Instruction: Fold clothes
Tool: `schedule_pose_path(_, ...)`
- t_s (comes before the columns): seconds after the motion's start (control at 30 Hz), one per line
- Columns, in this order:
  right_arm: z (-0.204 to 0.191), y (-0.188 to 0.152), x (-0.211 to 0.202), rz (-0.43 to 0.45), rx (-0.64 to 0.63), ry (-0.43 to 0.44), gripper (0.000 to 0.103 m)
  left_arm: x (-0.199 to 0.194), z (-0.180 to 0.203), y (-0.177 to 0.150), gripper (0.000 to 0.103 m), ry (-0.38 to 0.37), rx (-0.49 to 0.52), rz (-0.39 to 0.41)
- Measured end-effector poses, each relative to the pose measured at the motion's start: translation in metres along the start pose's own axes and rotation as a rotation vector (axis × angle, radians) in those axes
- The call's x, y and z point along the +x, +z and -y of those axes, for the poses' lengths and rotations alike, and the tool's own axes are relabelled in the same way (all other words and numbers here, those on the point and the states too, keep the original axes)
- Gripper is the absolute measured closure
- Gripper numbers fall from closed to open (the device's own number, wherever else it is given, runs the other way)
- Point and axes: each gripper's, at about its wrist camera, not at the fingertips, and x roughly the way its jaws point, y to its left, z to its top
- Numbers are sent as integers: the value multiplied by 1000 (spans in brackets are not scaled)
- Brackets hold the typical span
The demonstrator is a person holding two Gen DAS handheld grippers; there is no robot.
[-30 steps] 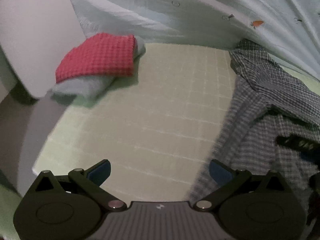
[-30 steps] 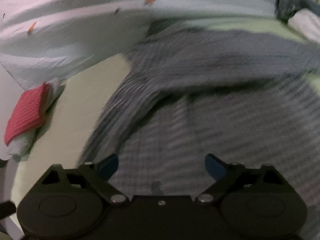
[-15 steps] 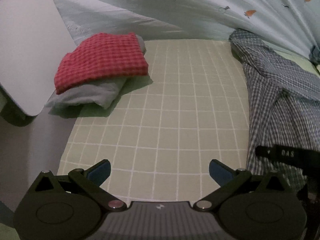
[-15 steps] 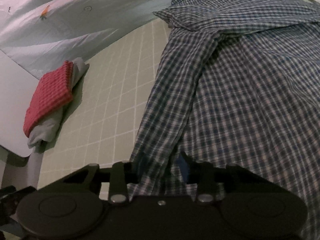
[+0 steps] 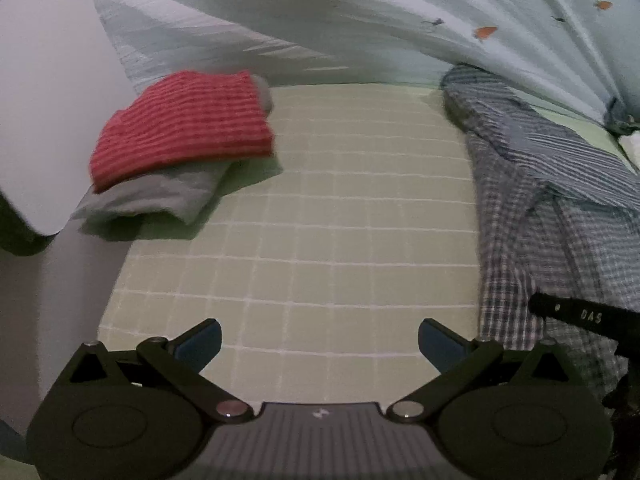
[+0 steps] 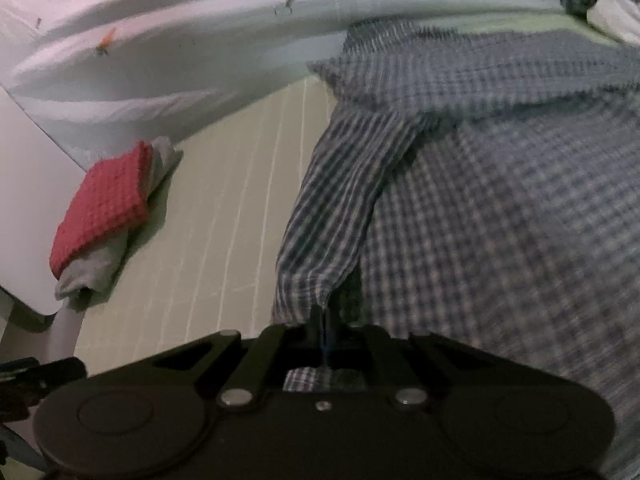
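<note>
Your R gripper [image 6: 323,334]: fingers together, clamped on the near edge of the plaid shirt [image 6: 500,200]; cloth bunches up where the pads meet.
Your L gripper [image 5: 319,340]: fingers wide apart, nothing btwn them, only bare sheet beneath.
Shirt: blue/white check, spread over the right side of the bed; a sleeve [image 6: 340,184] lies along its left edge, running far to near, ending at your R grip. In L view it fills the right side [image 5: 560,208], apart from your L fingers.
Bed sheet [image 5: 320,220]: pale green w/ white grid, open area btwn shirt and pile.
Folded pile: red waffle cloth [image 5: 184,124] on top of a grey folded garment [image 5: 160,196], far left, well apart from the shirt.
Duvet [image 5: 360,12]: light blue w/ small prints, bunched along the far side, touching the shirt's far end.
Blur: both views soft, fine detail unclear.
</note>
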Motion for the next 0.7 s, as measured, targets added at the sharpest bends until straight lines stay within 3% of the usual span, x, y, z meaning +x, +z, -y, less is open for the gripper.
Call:
schedule_pose_path(0.43,70,29,-47,45,-66,-64,102,-2,98,-4,0,-78,36,-16)
schedule_pose_path(0.7,100,50,-61,81,-86,-78,102,4,140,-6,0,-77,65,-43)
